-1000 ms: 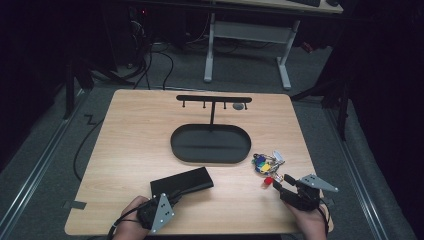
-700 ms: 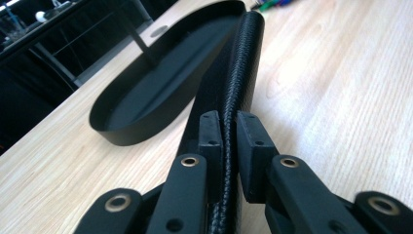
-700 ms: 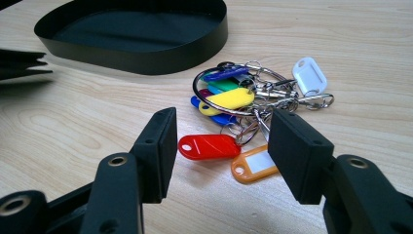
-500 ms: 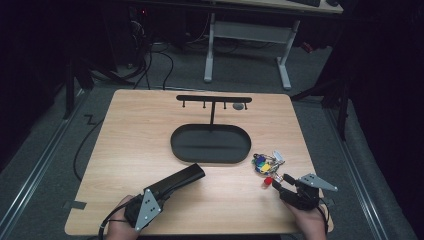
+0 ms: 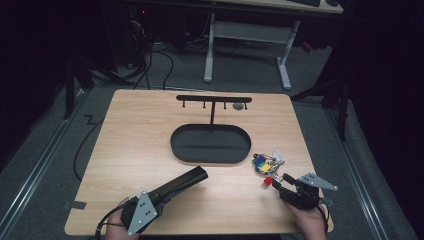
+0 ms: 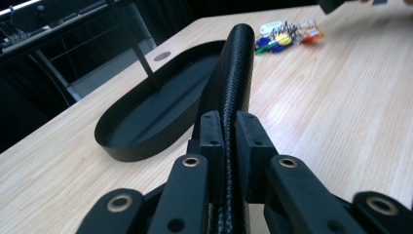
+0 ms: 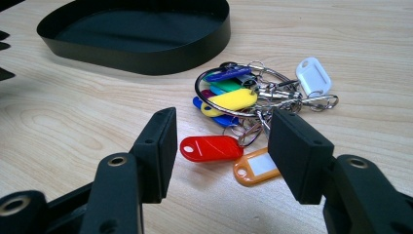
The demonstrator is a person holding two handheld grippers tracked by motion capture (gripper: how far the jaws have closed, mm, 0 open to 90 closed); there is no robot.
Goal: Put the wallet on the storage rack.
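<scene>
In the high view, the left gripper (image 5: 150, 200) held a black textured case (image 5: 181, 183) clamped at its near end, above the table's (image 5: 135, 145) front left, its long axis running up-right toward the oval tray (image 5: 210, 155). In the left gripper view the case (image 6: 234, 73) pointed straight ahead past the tray's end; keeping it level should help placing. In the right gripper view the right gripper (image 7: 221, 151) stood half-open, empty, straddling a key-tag bunch (image 7: 243, 107).
</scene>
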